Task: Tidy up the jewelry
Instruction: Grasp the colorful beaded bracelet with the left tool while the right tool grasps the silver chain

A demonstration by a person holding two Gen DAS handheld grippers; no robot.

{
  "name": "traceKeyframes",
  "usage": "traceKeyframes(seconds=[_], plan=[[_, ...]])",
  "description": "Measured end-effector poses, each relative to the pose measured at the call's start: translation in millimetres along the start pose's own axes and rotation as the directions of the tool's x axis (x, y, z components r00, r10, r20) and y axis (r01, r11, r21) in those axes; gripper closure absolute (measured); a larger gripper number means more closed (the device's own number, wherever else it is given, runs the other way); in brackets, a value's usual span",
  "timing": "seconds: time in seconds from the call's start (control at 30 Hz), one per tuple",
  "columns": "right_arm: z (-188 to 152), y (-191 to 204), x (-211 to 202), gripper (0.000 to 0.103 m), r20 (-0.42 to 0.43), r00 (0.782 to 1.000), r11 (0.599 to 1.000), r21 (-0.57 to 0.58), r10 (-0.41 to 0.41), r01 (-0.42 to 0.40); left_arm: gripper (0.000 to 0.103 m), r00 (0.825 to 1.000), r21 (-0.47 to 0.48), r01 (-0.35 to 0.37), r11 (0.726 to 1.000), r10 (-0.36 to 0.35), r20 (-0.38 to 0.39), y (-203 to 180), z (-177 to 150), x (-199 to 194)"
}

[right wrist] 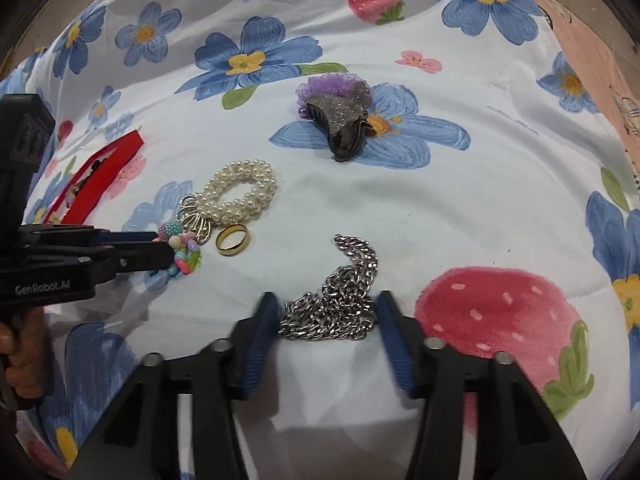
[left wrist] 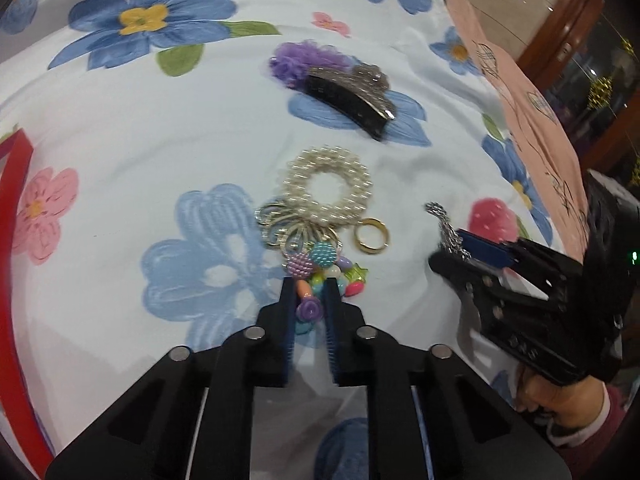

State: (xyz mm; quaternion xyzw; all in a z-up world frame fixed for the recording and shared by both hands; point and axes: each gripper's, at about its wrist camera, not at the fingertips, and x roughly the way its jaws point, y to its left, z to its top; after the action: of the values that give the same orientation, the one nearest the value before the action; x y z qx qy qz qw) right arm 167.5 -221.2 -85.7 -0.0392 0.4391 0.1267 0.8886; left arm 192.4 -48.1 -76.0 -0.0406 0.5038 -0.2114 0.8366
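Observation:
On the flowered bedsheet lie a pearl bracelet [left wrist: 326,188] [right wrist: 240,194], a gold ring [left wrist: 372,235] [right wrist: 233,239], a colourful bead bracelet [left wrist: 320,280] [right wrist: 184,256] with a gold charm, and a silver chain [right wrist: 340,304] [left wrist: 448,228]. My left gripper [left wrist: 308,286] [right wrist: 172,254] is nearly shut around the bead bracelet's beads. My right gripper [right wrist: 326,312] [left wrist: 448,256] is open, its fingers either side of the chain pile on the sheet.
A black hair clip [left wrist: 352,100] [right wrist: 344,128] lies on a purple scrunchie [left wrist: 304,60] farther back. A red box [left wrist: 16,220] [right wrist: 92,184] lies at the left. A pink cloth [left wrist: 520,80] borders the sheet on the right.

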Motion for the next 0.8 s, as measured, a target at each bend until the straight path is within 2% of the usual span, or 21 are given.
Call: traceKeyframes(seconds=[0.07, 0.1, 0.3, 0.5, 0.8], plan=[[0.3, -2.1, -0.5, 0.076, 0.002, 1.000, 1.000, 0.011, 0.008, -0.008, 0.092, 1.000, 0.005, 0.000, 1.000, 0.000, 0.003, -2.4, -2.5, -2.0], [0.4, -3.3, -1.0, 0.086, 0.002, 1.000, 1.000, 0.019, 0.016, -0.016, 0.092, 1.000, 0.003, 0.002, 1.000, -0.002, 0.004, -2.6, -4.0, -3.5], [-0.1, -4.9, -7.3, 0.088, 0.010, 0.993, 0.991, 0.071, 0.114, -0.114, 0.093, 0.999, -0.029, 0.017, 0.999, -0.016, 0.037, 4.5, -18.9, -27.7], [1.8, 10.3, -17.7, 0.088, 0.031, 0.968, 0.961, 0.115, 0.250, -0.252, 0.093, 0.995, -0.078, 0.028, 0.997, -0.020, 0.098, 17.4, -35.0, -63.5], [17.9, 54.6, -44.8, 0.088, 0.081, 0.936, 0.937, 0.046, 0.342, -0.346, 0.093, 0.981, -0.152, 0.020, 0.988, 0.010, 0.193, 42.8, -55.9, -118.2]])
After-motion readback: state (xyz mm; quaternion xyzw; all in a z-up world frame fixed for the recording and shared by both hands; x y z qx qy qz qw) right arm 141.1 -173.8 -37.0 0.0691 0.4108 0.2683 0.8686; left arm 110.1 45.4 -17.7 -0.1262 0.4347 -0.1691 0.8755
